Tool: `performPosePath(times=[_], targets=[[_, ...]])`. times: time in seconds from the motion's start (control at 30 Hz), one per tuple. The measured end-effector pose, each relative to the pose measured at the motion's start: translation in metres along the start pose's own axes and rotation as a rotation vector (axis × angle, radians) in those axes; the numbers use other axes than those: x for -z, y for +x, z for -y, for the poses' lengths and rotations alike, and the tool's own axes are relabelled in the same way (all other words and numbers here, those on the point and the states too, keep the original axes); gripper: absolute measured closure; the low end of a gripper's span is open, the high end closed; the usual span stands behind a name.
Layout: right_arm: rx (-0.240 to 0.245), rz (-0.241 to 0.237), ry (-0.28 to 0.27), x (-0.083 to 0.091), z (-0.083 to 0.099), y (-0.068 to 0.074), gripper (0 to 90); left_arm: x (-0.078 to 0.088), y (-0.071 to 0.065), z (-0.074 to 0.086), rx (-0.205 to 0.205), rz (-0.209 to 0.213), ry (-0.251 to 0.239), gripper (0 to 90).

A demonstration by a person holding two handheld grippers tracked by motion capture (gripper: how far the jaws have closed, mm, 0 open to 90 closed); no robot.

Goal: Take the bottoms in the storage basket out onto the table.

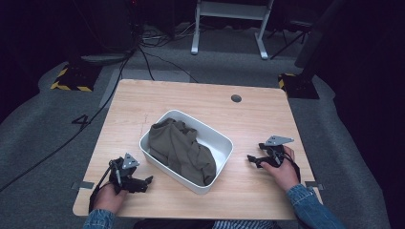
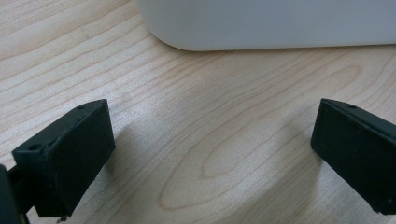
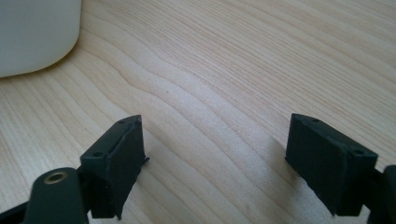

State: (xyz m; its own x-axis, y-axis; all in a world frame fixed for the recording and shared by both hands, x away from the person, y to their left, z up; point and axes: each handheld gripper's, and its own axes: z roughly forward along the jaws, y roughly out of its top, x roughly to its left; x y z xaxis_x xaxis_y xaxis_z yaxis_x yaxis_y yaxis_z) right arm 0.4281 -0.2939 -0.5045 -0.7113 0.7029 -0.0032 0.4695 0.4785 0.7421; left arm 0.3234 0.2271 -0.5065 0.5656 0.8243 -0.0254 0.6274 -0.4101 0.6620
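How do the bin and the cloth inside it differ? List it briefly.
The bin is white, while the cloth is olive-brown. The bin is rigid with smooth rounded walls, while the cloth is soft and crumpled into folds. The bin rests on the wooden table; the cloth lies inside the bin, one edge bunched up at its rim. Both sit between the two grippers, untouched.

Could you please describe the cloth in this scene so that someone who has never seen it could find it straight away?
Start at the light wooden table and find the white rectangular tub lying slantwise in its middle, between the left gripper and the right gripper. The cloth is the crumpled olive-brown fabric heaped inside that tub: the one soft, dark, shapeless thing there.
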Motion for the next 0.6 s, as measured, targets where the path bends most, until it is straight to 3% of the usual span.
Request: performPosePath(times=[0.43,0.5,0.6], targets=[[-0.028,0.002,0.011,0.003,0.000,-0.002,23.1,0.000,0.000,0.000,0.000,0.000,0.000,0.0],[-0.072,-0.037,0.009,0.007,-0.003,-0.005,25.3,0.000,0.000,0.000,-0.001,0.000,-0.001,0.0],[-0.088,-0.047,-0.010,0.012,-0.008,-0.007,24.2,0.000,0.001,0.000,-0.004,0.004,0.000,0.0]])
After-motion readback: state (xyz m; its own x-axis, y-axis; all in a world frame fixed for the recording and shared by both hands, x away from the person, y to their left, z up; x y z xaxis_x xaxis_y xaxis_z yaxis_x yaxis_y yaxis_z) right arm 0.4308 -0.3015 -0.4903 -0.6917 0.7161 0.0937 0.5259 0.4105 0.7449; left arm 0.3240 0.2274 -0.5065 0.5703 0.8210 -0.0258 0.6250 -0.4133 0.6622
